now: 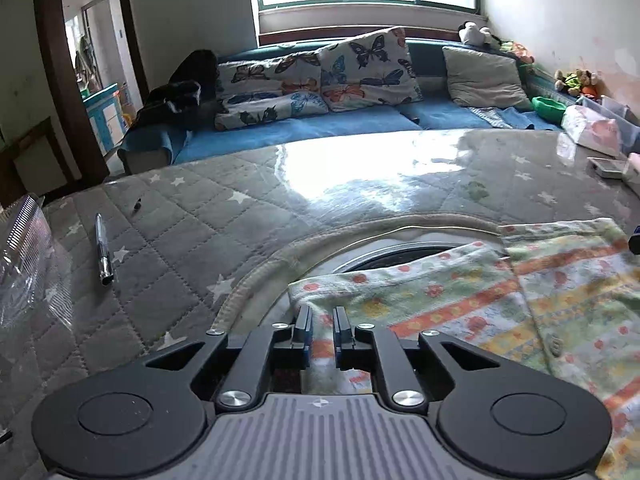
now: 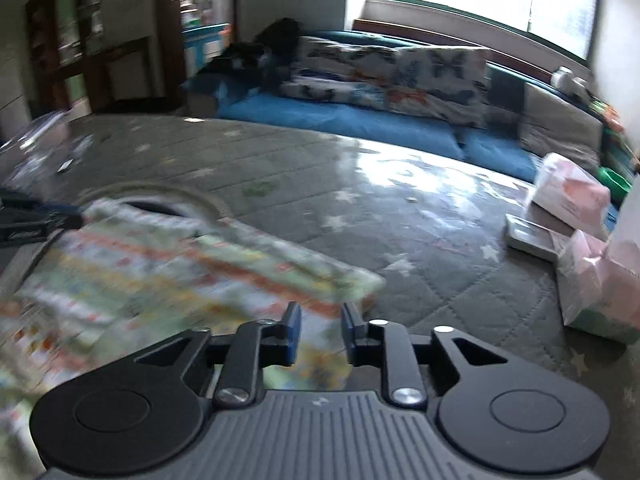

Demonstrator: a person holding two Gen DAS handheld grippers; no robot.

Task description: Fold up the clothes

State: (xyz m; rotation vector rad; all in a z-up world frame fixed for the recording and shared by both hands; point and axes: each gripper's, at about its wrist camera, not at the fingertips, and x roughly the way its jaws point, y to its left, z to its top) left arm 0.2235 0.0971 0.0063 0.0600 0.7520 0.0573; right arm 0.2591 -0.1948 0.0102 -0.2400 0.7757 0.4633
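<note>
A small patterned garment with orange, yellow and green stripes lies on the grey quilted star tablecloth. My left gripper sits over the garment's left corner, its jaws narrowly apart with cloth between them. In the right wrist view the garment is blurred by motion. My right gripper is over its right edge, its jaws apart with cloth showing between them. The left gripper's tip shows at the far left there.
A pen and a clear plastic bag lie on the table's left side. Tissue packs and a small box sit on the right. A blue sofa with butterfly pillows stands behind the table.
</note>
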